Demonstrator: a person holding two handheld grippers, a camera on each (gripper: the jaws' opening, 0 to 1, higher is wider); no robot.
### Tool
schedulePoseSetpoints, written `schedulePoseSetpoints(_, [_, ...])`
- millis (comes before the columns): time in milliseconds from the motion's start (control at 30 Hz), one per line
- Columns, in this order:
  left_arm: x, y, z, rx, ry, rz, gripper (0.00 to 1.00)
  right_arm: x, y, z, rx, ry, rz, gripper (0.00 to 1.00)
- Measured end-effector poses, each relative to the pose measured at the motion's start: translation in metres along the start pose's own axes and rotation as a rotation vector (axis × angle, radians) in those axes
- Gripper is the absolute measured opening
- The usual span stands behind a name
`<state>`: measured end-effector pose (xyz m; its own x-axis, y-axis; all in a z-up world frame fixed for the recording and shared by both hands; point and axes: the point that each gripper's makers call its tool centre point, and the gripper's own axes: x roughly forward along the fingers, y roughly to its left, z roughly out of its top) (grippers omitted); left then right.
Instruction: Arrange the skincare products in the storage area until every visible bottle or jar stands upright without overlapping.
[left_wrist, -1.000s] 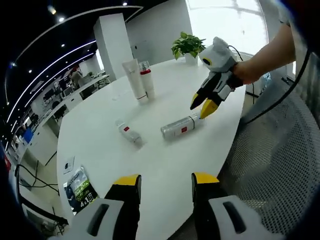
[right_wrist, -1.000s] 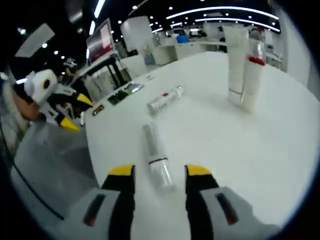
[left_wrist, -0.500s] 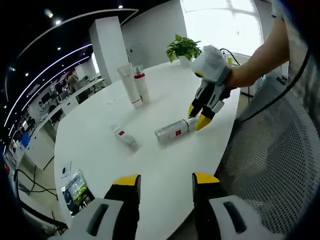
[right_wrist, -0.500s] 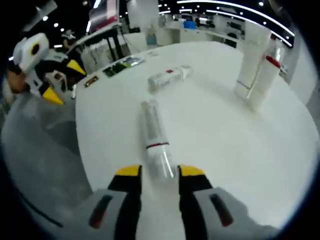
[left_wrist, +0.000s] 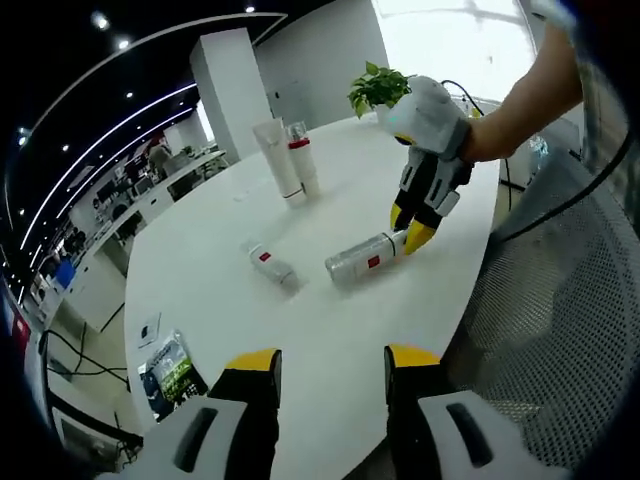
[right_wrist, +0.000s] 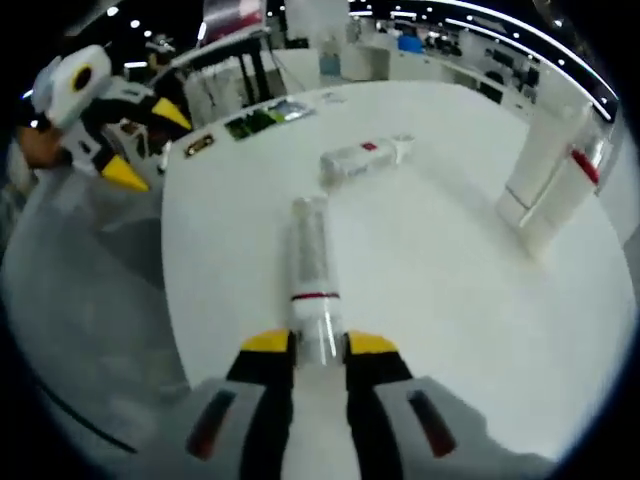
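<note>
A long clear bottle (right_wrist: 310, 250) with a red band lies flat on the white table (right_wrist: 440, 300). My right gripper (right_wrist: 318, 345) is shut on its clear cap end; in the left gripper view the same gripper (left_wrist: 408, 230) pinches that bottle (left_wrist: 362, 264). A small bottle with a red label (left_wrist: 272, 266) (right_wrist: 365, 158) lies on its side nearby. A white tube (left_wrist: 277, 158) (right_wrist: 533, 170) and a red-collared bottle (left_wrist: 303, 158) (right_wrist: 570, 190) stand upright together. My left gripper (left_wrist: 325, 365) hangs open over the table's near edge, holding nothing, and appears at the upper left (right_wrist: 148, 142).
A potted plant (left_wrist: 380, 90) stands at the table's far side. Printed leaflets (left_wrist: 170, 368) (right_wrist: 265, 115) lie near one edge. A mesh chair (left_wrist: 560, 340) is beside the table. A person's arm (left_wrist: 520, 100) holds the right gripper. Office desks fill the background.
My right gripper's jaws have narrowed from open around the long bottle's cap end to shut on it. The left gripper stays open; its view shifted only slightly.
</note>
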<state>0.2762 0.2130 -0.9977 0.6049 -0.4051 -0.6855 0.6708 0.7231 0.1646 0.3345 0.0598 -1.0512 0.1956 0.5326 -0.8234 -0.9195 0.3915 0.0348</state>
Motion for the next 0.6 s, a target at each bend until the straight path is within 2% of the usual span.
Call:
schedulePoseSetpoints(100, [0.001, -0.002, -0.001, 0.014, 0.005, -0.002, 0.42, -0.004, 0.005, 0.012, -0.059, 0.005, 0.009, 0.16])
schedulePoseSetpoints(167, [0.0, 0.0, 0.0, 0.029, 0.004, 0.006, 0.42, -0.01, 0.01, 0.025, -0.068, -0.005, 0.017, 0.16])
schedulePoseSetpoints(233, [0.0, 0.003, -0.001, 0.018, 0.004, 0.018, 0.43, -0.013, 0.017, 0.039, -0.108, -0.011, 0.039, 0.16])
schedulePoseSetpoints(367, [-0.002, 0.01, 0.001, 0.019, -0.006, 0.057, 0.44, -0.012, 0.031, 0.056, -0.184, 0.009, 0.082, 0.16])
schedulePoseSetpoints(500, [-0.002, 0.01, 0.001, 0.038, -0.006, 0.06, 0.45, -0.013, 0.042, 0.071, -0.312, 0.032, 0.101, 0.16])
schedulePoseSetpoints(600, [-0.002, 0.011, 0.0, 0.049, 0.002, 0.067, 0.48, -0.017, 0.052, 0.081, -0.314, 0.016, 0.126, 0.16])
